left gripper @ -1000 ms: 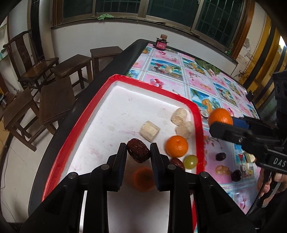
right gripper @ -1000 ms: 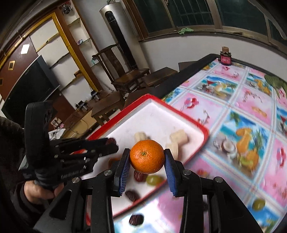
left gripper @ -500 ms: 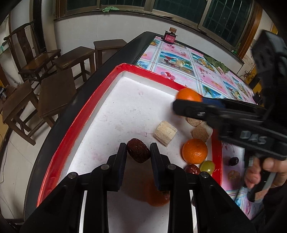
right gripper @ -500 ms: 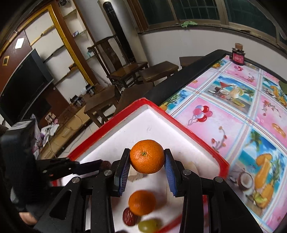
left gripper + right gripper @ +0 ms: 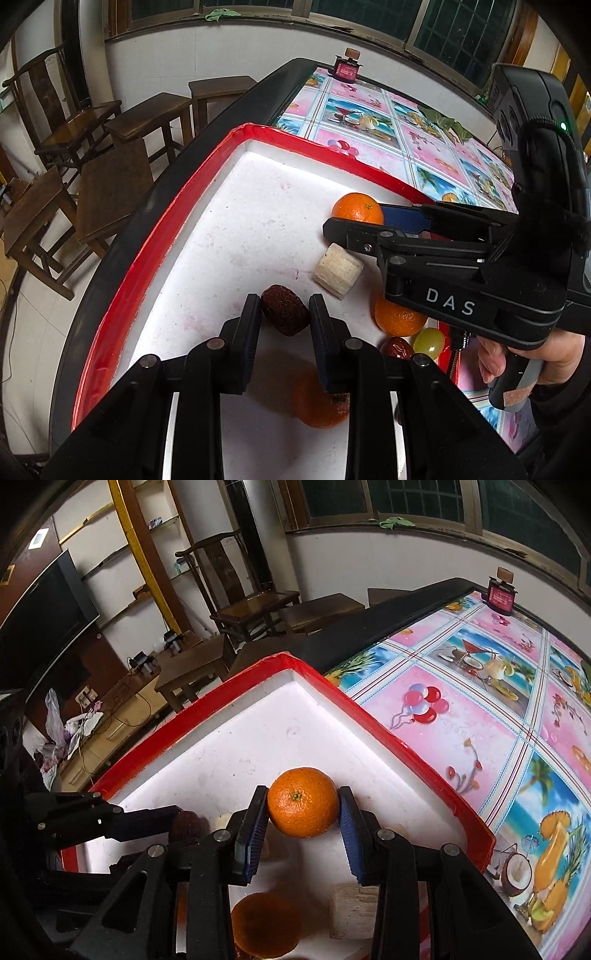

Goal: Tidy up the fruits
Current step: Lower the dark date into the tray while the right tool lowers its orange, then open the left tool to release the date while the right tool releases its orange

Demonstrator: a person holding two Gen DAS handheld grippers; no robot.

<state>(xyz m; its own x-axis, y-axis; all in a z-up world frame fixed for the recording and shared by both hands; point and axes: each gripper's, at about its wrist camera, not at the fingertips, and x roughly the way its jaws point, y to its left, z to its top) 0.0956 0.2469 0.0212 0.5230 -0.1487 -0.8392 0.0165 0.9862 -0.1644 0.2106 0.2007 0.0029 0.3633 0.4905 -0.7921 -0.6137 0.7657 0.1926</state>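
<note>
A white tray with a red rim (image 5: 147, 258) (image 5: 406, 746) lies on the table. My left gripper (image 5: 284, 314) is shut on a dark red date (image 5: 284, 310) just above the tray floor. My right gripper (image 5: 303, 808) is shut on an orange (image 5: 302, 803), low over the tray near its far right rim. The left wrist view shows this orange (image 5: 356, 210) too. The right wrist view shows the date (image 5: 186, 823) in the left gripper's tips. In the tray lie a banana piece (image 5: 338, 269), two oranges (image 5: 397, 317) (image 5: 321, 402), a green grape (image 5: 428, 341) and another date (image 5: 397, 347).
A fruit-print cloth (image 5: 369, 118) (image 5: 480, 709) covers the table right of the tray. A small red jar (image 5: 347, 66) (image 5: 500, 594) stands at the far end. Wooden stools (image 5: 110, 177) and a chair stand left of the table. A hand (image 5: 554, 354) grips the right tool.
My right gripper carried the orange from beyond the tray's right rim to over the tray and sank lower. My left gripper, still holding the date, sank a little.
</note>
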